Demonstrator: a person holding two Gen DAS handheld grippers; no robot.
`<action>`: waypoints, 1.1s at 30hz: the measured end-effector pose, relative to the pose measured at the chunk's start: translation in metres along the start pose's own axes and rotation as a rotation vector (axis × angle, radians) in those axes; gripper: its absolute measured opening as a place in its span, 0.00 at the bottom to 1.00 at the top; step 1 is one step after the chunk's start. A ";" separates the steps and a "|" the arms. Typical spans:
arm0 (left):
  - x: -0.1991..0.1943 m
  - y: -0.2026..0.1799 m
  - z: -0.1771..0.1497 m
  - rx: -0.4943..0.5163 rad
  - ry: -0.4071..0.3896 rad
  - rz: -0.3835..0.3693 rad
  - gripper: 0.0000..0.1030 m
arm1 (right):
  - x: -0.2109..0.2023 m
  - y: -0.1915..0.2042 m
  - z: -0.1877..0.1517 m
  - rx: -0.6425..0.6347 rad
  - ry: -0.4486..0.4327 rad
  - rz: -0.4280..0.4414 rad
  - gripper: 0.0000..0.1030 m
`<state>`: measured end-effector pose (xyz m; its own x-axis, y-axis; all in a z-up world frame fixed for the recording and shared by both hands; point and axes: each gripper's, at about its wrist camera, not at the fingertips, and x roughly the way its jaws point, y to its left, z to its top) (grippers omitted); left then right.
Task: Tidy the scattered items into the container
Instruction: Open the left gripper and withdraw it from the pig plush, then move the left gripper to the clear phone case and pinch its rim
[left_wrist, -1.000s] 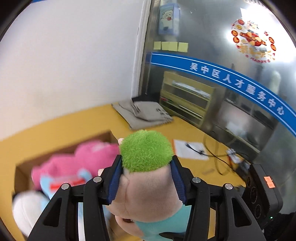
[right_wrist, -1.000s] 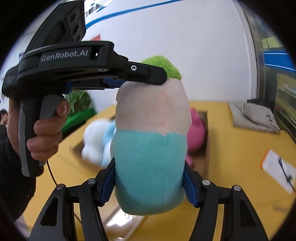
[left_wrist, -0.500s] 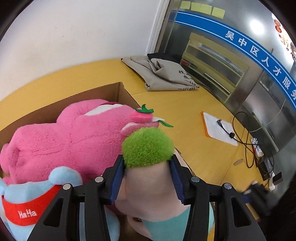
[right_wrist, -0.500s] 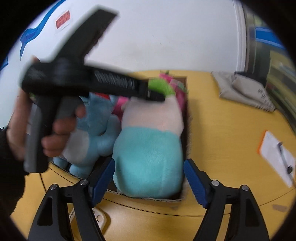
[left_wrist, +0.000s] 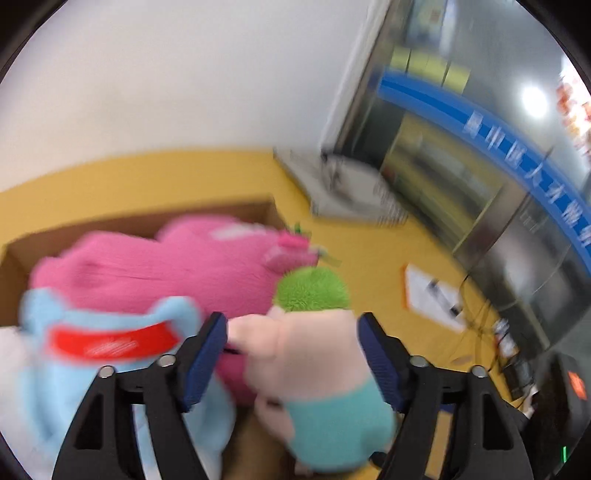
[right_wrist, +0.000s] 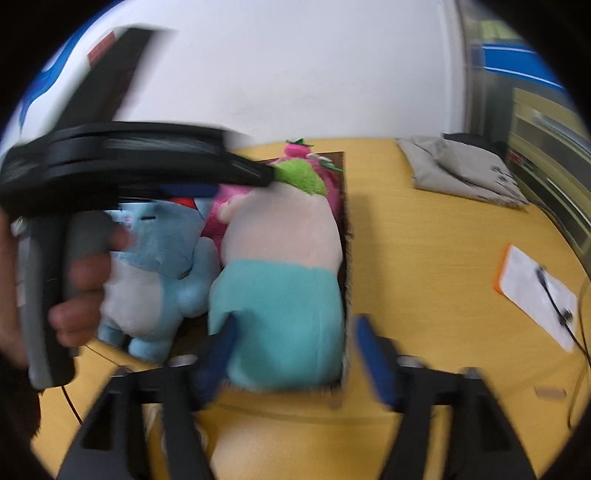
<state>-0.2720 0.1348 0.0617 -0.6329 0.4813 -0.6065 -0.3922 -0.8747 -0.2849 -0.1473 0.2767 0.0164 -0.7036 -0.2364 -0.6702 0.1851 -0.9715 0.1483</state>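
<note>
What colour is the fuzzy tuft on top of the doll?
Bright green; the tuft shows best in the left wrist view.

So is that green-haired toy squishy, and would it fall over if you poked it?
Probably squishy: the green-haired toy looks like stuffed plush, so the opening left gripper and right gripper likely dented it. It probably won't tip far, wedged between the blue plush and the cardboard box wall. Likely light and unbreakable.

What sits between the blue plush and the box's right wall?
In the right wrist view, the green-haired plush fills the space between the blue plush and the cardboard box's right wall.
</note>
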 end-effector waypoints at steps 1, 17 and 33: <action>-0.023 0.004 -0.006 -0.003 -0.039 0.026 0.93 | -0.013 0.001 -0.001 0.008 -0.036 0.009 0.81; -0.162 0.025 -0.161 -0.057 -0.017 0.307 1.00 | -0.063 0.091 -0.031 -0.159 -0.091 -0.031 0.81; -0.156 0.003 -0.179 -0.040 0.004 0.245 1.00 | -0.074 0.099 -0.050 -0.167 -0.058 -0.070 0.81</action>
<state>-0.0547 0.0468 0.0223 -0.7029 0.2546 -0.6642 -0.2004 -0.9668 -0.1585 -0.0422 0.1988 0.0445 -0.7561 -0.1739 -0.6310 0.2421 -0.9700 -0.0228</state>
